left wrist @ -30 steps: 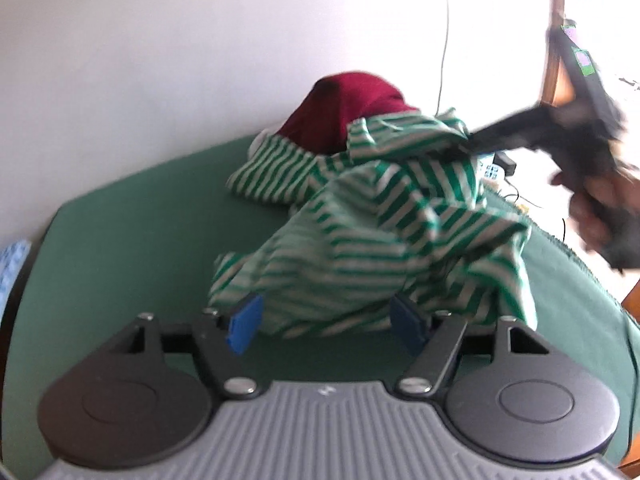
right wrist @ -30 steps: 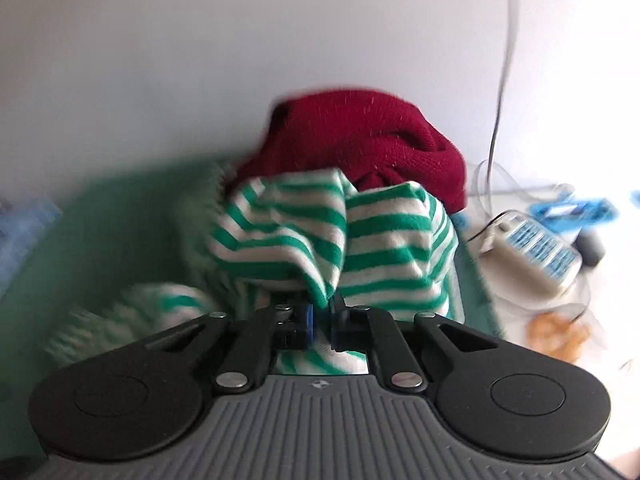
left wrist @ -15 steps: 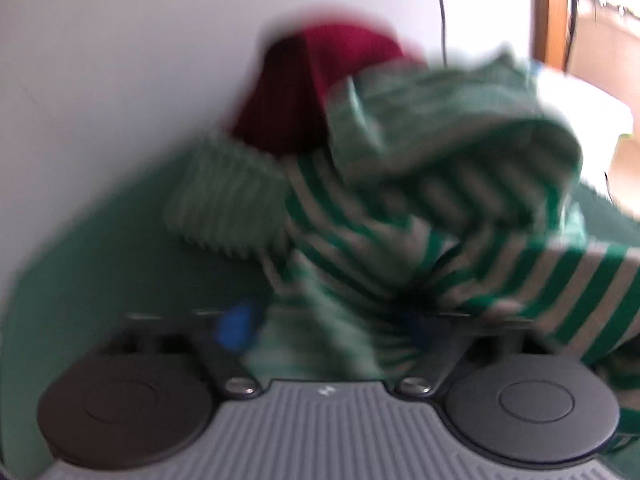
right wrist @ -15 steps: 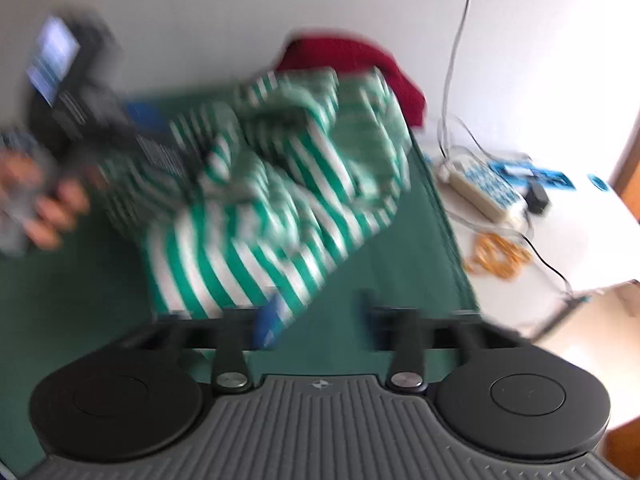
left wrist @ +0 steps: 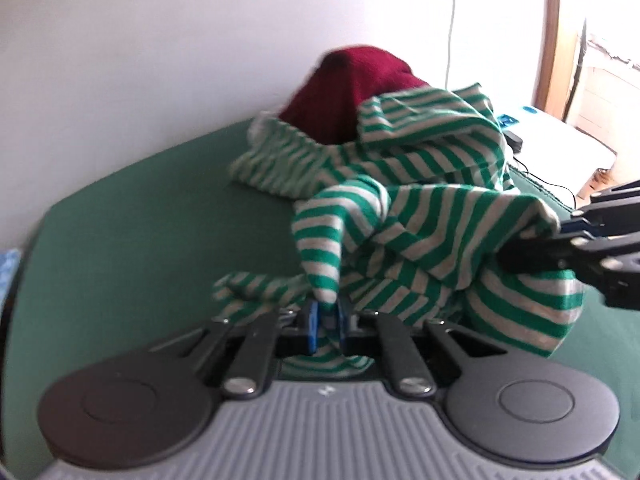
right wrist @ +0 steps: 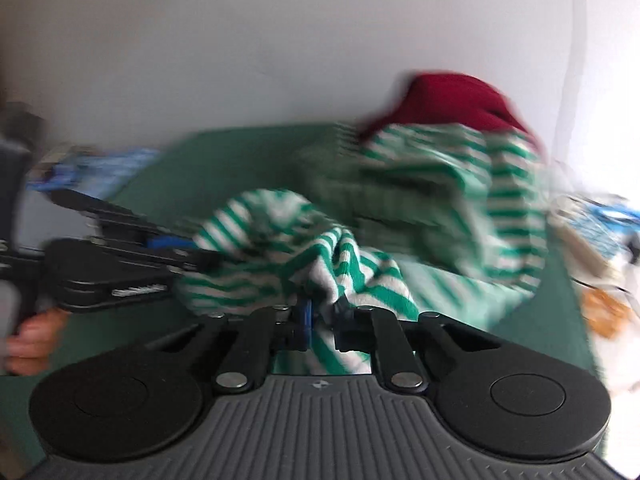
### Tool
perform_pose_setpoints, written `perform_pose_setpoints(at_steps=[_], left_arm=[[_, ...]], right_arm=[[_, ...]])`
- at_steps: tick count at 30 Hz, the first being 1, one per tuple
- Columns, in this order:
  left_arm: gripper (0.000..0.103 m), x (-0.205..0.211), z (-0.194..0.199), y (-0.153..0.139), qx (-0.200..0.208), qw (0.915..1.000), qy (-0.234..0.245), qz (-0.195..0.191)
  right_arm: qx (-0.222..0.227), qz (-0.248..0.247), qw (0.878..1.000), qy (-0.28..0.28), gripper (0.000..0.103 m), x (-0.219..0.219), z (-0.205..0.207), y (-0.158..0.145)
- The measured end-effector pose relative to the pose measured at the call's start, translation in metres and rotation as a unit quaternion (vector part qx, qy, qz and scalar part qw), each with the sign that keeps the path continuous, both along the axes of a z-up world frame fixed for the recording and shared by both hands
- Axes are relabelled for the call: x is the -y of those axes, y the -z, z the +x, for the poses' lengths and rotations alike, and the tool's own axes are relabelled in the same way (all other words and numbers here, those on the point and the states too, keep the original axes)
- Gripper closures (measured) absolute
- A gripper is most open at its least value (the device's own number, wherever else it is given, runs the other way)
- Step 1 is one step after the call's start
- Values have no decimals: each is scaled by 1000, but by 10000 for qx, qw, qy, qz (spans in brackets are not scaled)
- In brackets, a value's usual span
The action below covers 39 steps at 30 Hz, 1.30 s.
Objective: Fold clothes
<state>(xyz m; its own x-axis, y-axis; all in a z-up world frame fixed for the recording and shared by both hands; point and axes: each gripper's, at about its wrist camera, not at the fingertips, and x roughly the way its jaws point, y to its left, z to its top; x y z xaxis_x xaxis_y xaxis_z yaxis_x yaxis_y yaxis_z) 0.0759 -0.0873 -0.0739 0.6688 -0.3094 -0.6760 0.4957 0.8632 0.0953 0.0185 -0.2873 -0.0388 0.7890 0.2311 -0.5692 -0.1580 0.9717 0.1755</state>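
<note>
A green-and-white striped garment [left wrist: 420, 216] is lying crumpled on the green-covered table [left wrist: 140, 220], bunched toward the far edge by the white wall [left wrist: 180, 40], where its top folds are leaning against a dark red garment [left wrist: 352, 84] heaped behind it. The left claw [left wrist: 326, 322] is closing, its blue pads [left wrist: 311, 326] pressing on a hanging fold at the near side of the striped cloth — the fabric is running down between them and out below. The right claw [right wrist: 320, 320] is closing as well, pinching another bunched edge of the same garment [right wrist: 340, 264]; in the left wrist view it is reaching in from the right edge of the picture with a corner of cloth drawn out to its tip. In the blurred right wrist view the left claw is showing at the left, with the fingers of a hand [right wrist: 32, 336] wrapping its handle. Past the table's right edge, a white surface [left wrist: 560, 140] is carrying cables and small blue-and-white items — too blurred to identify.
</note>
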Motion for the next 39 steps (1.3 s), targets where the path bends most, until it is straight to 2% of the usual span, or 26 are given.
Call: perform_pose_setpoints(at_steps=[4, 7, 9, 11, 12, 13, 15, 17, 18, 19, 20, 21, 22, 23, 25, 27, 29, 32, 33, 34, 35, 36, 37, 39], left_arm=[[94, -58, -20, -15, -142, 9995, -240, -170], [94, -105, -32, -27, -78, 9990, -429, -131], [94, -138, -38, -33, -101, 9983, -551, -153], [94, -166, -40, -37, -125, 9977, -637, -170], [93, -177, -40, -38, -151, 9976, -661, -143], [93, -186, -40, -39, -161, 9974, -684, -184], [92, -198, -40, -39, -182, 9976, -617, -269], [79, -199, -42, -39, -133, 9986, -406, -303], [65, -196, -42, -38, -40, 9991, -288, -308], [54, -192, -43, -37, 54, 9993, -170, -314], [49, -183, -38, -36, 148, 9994, -49, -321], [40, -175, -34, -35, 242, 9991, 71, -328], [34, -166, -29, -34, 337, 9987, 189, -334], [32, -154, -21, -32, 450, 9982, 243, -317], [26, -128, -3, -28, 655, 9968, 379, -259], [23, -99, 17, -19, 752, 9955, 576, -83], [20, -68, 37, -4, 611, 9942, 877, 131], [25, -34, 59, 18, 394, 9939, 888, 529], [35, -24, 67, 26, 323, 9936, 867, 646], [57, -14, 74, 33, 246, 9932, 843, 757], [73, -11, 79, 38, 77, 9943, 749, 749], [97, -7, 85, 44, -92, 9951, 655, 739], [97, -4, 90, 49, -249, 9954, 560, 732], [97, -7, 85, 50, -86, 9962, 374, 787]], right_arm=[[251, 43, 9940, -1061, 93, -48, -28, -25], [99, 335, 9874, -1545, 93, -84, -42, -33], [-73, 694, 9833, -1682, 93, -103, -42, -33], [-244, 1052, 9774, -1816, 102, -121, -43, -33], [-320, 1209, 9741, -1882, 102, -131, -43, -33], [-305, 1166, 9737, -1933, 101, -144, -45, -34], [-269, 789, 9796, -1829, 94, -170, -47, -35], [-215, 601, 9872, -1460, 90, -173, -41, -33], [-169, 509, 9918, -1162, 85, -169, -37, -32], [-198, 309, 9977, -570, 69, -157, -34, -30], [-227, 108, 9997, 24, 51, -145, -31, -28], [-260, -80, 9977, 620, 45, -132, -28, -26], [-340, -128, 9917, 1234, 41, -114, -28, -24], [-472, -43, 9817, 1842, 41, -95, -31, -21], [-648, 309, 9635, 2580, 38, -59, -32, -12], [-798, 511, 9531, 2876, 33, -36, -28, -1], [-958, 324, 9510, 2920, 33, -28, -14, 15], [-972, 40, 9486, 3012, 35, -20, 4, 35], [-974, 80, 9485, 3013, 37, -17, 8, 40], [-981, 125, 9485, 3011, 48, -14, 12, 44], [-1036, 226, 9482, 2994, 72, -10, 13, 45], [-1082, 323, 9480, 2976, 79, -7, 13, 45], [-1055, 394, 9488, 2952, 80, -3, 11, 43], [-950, 540, 9503, 2915, 83, 4, 0, 35]])
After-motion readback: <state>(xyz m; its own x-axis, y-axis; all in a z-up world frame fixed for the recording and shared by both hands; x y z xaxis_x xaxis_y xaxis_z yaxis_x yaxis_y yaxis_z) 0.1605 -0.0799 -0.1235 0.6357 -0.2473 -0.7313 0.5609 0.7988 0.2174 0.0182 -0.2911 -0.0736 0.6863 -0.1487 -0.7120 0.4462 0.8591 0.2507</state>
